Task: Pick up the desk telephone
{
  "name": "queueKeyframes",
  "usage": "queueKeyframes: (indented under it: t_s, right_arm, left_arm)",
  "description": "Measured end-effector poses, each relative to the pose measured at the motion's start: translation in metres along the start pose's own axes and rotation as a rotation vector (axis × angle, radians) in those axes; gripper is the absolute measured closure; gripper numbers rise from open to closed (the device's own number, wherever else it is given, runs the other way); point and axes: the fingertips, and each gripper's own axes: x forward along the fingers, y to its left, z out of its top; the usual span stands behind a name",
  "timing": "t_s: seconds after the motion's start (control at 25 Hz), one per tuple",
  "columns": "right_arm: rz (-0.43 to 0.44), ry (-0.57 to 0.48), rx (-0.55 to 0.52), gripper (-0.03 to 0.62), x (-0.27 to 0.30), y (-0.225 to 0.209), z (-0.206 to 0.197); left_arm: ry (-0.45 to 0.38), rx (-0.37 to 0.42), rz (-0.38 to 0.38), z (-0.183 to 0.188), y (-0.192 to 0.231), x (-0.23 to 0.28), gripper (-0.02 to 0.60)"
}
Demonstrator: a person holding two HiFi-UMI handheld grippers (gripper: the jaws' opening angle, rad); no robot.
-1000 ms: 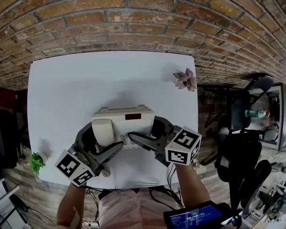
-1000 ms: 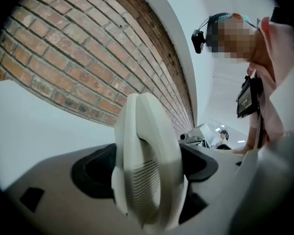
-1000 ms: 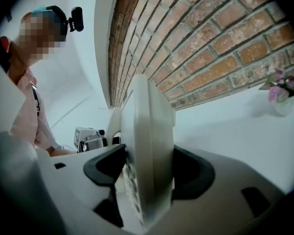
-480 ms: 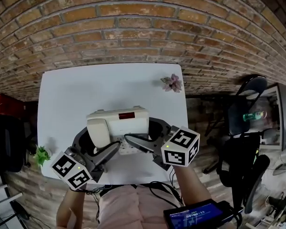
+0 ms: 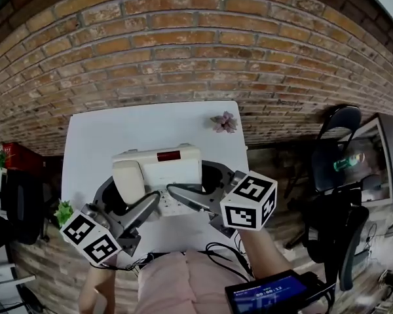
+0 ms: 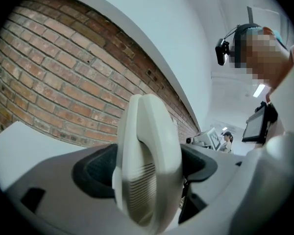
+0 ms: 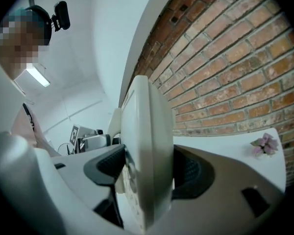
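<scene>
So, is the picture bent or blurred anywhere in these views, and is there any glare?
Head view: the brick wall bows into strong curves, a wide-lens effect, but the picture is fairly sharp. Left gripper view: the telephone, very close to the lens, looks soft, while the bricks behind it are clearer. Right gripper view: the same softness up close, and a ceiling light glares at the left.

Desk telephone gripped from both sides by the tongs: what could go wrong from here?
1. The left tongs clamp the handset end; if only the handset is pinched, the rest of the desk telephone could drop away.
2. The right tongs pinch a thin edge; uneven hands could tilt or twist it loose.
</scene>
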Motion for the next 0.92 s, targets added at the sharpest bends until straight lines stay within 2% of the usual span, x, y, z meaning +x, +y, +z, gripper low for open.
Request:
queueKeyframes:
  t_s: [0.4, 0.92]
  right_arm:
    - [0.012, -0.032, -0.022, 0.304, -0.021, 0.019, 0.011]
    - [0.008, -0.051, -0.029, 0.304, -0.047, 0.031, 0.002]
  left_arm:
    - [-0.021, 0.019, 0.017, 0.013, -0.027, -0.008, 0.181]
    - [-0.021, 0.027, 0.024, 0.004, -0.055, -0.01, 0.183]
